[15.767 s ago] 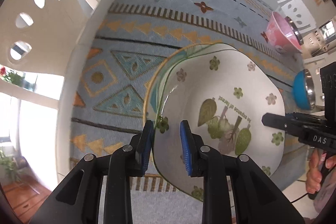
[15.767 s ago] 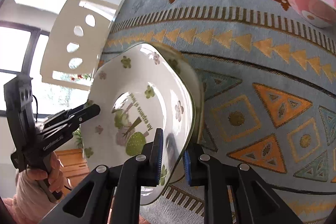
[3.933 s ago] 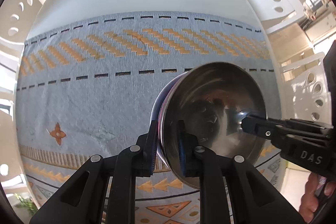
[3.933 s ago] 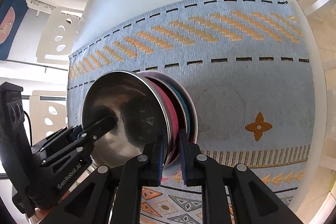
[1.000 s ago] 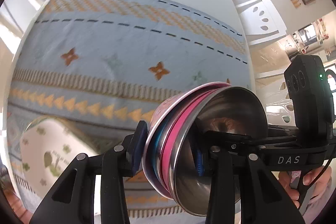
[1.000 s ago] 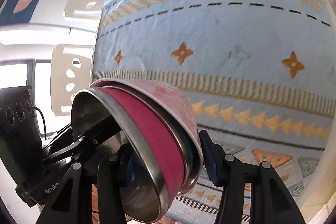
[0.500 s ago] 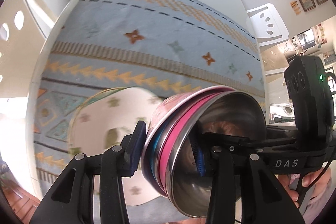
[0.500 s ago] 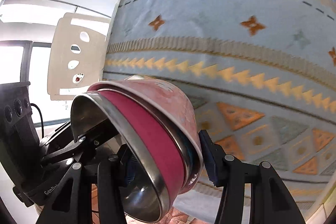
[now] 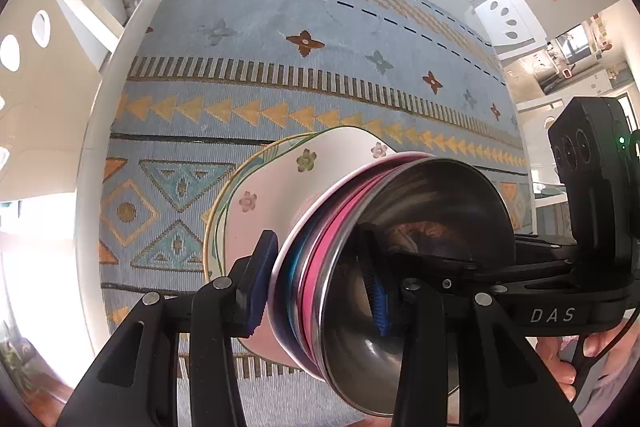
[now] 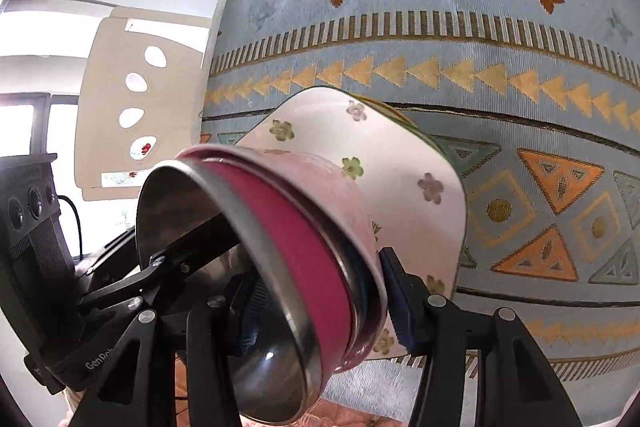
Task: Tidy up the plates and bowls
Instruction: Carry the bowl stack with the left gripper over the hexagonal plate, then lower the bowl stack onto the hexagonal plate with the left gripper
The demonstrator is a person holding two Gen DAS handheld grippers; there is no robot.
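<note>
The left gripper (image 9: 320, 287) is clamped across the near rim of a nested stack of bowls (image 9: 360, 247), one blue pad (image 9: 260, 283) outside against the pale pink outer bowl and the other inside the steel bowl. The right gripper (image 10: 320, 307) grips the same stack of bowls (image 10: 288, 247) on its opposite rim in the same way, one finger inside, one outside. Held between them, the stack is tilted on edge over the flowered square plate (image 9: 276, 187), which rests on another plate on the patterned blue tablecloth (image 9: 280, 11); whether the stack touches the plate I cannot tell. By my judgement the bowls are stiff and fairly light, but the polished steel is slippery and loosely nested bowls can slide apart when tilted. The rim is the sensible hold, with both sides kept level. The ceramic plate below looks fragile, so setting down wants care.
</note>
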